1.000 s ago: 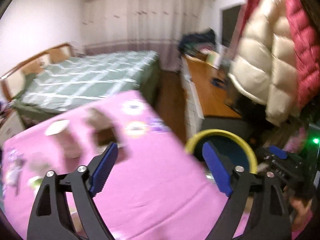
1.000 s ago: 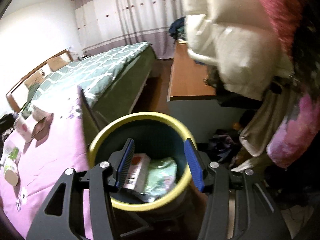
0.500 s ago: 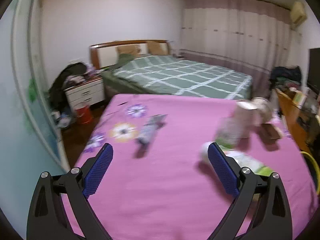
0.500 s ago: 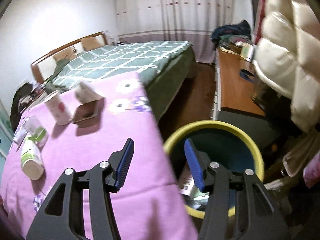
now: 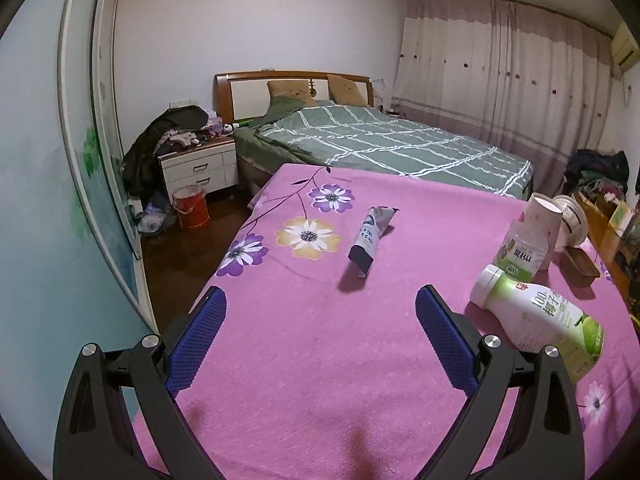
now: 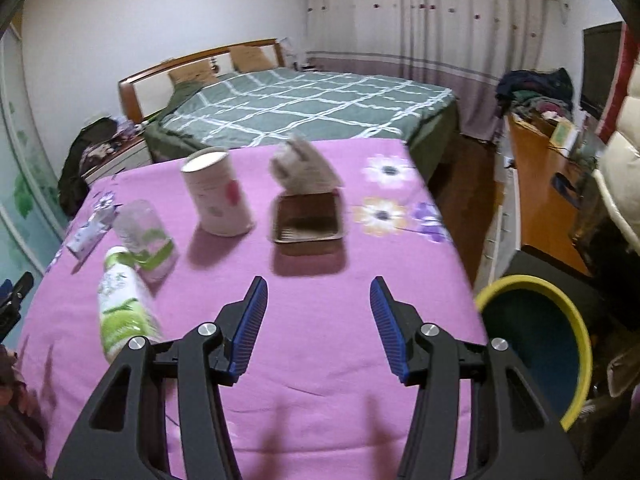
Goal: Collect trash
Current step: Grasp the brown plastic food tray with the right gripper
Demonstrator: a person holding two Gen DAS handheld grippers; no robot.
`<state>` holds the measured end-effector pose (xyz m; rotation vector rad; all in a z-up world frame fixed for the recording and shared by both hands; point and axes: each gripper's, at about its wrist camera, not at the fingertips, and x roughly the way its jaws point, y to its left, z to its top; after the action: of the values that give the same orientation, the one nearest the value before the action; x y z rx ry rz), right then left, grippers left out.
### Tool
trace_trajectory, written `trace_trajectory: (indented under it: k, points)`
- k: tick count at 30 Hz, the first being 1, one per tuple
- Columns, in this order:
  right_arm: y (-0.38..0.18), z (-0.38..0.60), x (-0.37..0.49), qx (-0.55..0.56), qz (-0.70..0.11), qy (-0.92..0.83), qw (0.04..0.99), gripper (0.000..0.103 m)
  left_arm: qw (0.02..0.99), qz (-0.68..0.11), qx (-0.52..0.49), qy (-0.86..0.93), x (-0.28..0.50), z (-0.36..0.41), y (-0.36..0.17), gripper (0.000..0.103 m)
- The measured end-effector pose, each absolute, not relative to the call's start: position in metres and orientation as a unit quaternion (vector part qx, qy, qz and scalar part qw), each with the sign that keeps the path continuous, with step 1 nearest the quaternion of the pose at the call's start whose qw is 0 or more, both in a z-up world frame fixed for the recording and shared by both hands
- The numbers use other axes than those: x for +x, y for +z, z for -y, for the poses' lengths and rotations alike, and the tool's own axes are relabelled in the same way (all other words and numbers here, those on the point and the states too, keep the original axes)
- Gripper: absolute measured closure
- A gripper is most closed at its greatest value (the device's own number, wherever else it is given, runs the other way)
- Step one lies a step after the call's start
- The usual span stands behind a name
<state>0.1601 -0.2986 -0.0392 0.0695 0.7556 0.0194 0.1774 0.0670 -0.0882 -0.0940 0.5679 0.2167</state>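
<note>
Trash lies on a pink flowered tablecloth (image 5: pixel 304 360). In the left wrist view a dark squeezed tube (image 5: pixel 370 236) lies ahead of my left gripper (image 5: pixel 320 304), which is open and empty. To its right are a white-and-green bottle (image 5: pixel 536 320) on its side, a clear bottle (image 5: pixel 520 252) and a pink paper cup (image 5: pixel 544 220). My right gripper (image 6: pixel 318 292) is open and empty, hovering short of a brown tray (image 6: pixel 308 220) with crumpled paper (image 6: pixel 304 170) behind it. The yellow-rimmed bin (image 6: pixel 576 320) stands off the table's right edge.
A green checked bed (image 5: pixel 380 144) lies beyond the table. A white nightstand (image 5: pixel 200 168) piled with clothes and a red bucket (image 5: pixel 192 206) stand at the left. A wooden desk (image 6: pixel 540 184) with clutter and a padded jacket (image 6: pixel 616 176) are at the right.
My left gripper swung away from the bin, leftward across the table, and now faces the tube. My right gripper left the bin's mouth and moved over the table towards the tray.
</note>
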Motion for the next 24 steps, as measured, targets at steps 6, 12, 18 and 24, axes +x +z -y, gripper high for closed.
trace_trajectory:
  k: [6, 12, 18, 24]
  points:
    - [-0.032, 0.263, 0.181, 0.016, -0.362, 0.039, 0.931, 0.052, 0.950, -0.286, -0.055, 0.114, 0.177, -0.071, -0.089, 0.009]
    - [-0.037, 0.277, 0.231, 0.030, -0.385, 0.006, 0.923, 0.052, 0.946, -0.295, -0.061, 0.115, 0.178, -0.076, -0.091, 0.009]
    - [-0.060, 0.297, 0.274, 0.056, -0.427, 0.011, 0.902, 0.042, 0.944, -0.303, -0.053, 0.115, 0.181, -0.072, -0.093, 0.009]
    - [-0.070, 0.294, 0.290, 0.050, -0.438, 0.024, 0.897, 0.029, 0.943, -0.308, -0.057, 0.116, 0.183, -0.072, -0.094, 0.009]
